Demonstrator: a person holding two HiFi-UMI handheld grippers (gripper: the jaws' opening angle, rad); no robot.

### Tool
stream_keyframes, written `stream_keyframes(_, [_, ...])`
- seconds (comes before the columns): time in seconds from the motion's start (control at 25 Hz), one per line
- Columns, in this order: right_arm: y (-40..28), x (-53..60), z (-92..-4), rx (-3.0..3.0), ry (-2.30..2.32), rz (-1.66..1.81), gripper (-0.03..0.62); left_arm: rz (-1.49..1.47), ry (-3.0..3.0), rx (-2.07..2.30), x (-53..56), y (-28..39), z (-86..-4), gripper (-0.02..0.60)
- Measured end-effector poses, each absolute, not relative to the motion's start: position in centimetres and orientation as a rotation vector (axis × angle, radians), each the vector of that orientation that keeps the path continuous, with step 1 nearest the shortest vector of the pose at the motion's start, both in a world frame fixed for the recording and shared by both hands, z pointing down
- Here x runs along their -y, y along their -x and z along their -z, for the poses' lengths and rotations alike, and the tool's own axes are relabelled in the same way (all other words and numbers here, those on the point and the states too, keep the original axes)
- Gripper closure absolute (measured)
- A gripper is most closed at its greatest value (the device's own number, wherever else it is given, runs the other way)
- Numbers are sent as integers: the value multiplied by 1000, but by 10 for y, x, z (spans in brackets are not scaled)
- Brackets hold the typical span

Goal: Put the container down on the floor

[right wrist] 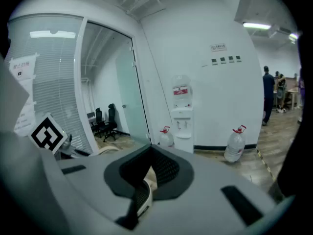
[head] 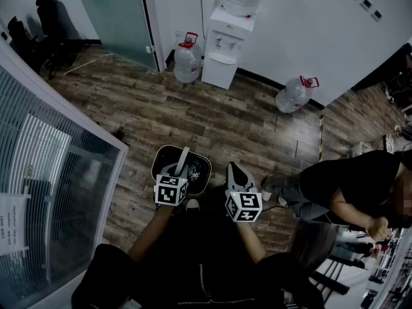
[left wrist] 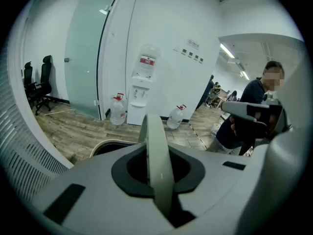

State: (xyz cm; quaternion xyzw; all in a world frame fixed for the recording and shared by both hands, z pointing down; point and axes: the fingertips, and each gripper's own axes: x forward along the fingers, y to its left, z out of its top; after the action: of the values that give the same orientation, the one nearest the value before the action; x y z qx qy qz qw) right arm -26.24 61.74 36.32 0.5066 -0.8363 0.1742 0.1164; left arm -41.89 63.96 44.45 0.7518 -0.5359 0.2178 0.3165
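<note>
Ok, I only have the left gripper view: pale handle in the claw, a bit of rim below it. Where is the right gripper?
Observer: In the head view the right gripper sits to the right of the container, with a gap between them.
Operator: Is it holding anything?
Observer: No. The right gripper view shows its claw shut with nothing in it.
Operator: What's around the container?
Observer: The head view shows wooden floor around it and what looks like a pale shoe at its near edge. I can't tell whether it has touched down.
</note>
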Motion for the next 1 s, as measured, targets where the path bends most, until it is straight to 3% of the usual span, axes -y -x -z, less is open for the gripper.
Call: stream_keyframes(1.0, [189, -558, -375, 2390, -1553, -563, 582, -610, -1969, 1319, -578, 347, -459, 543])
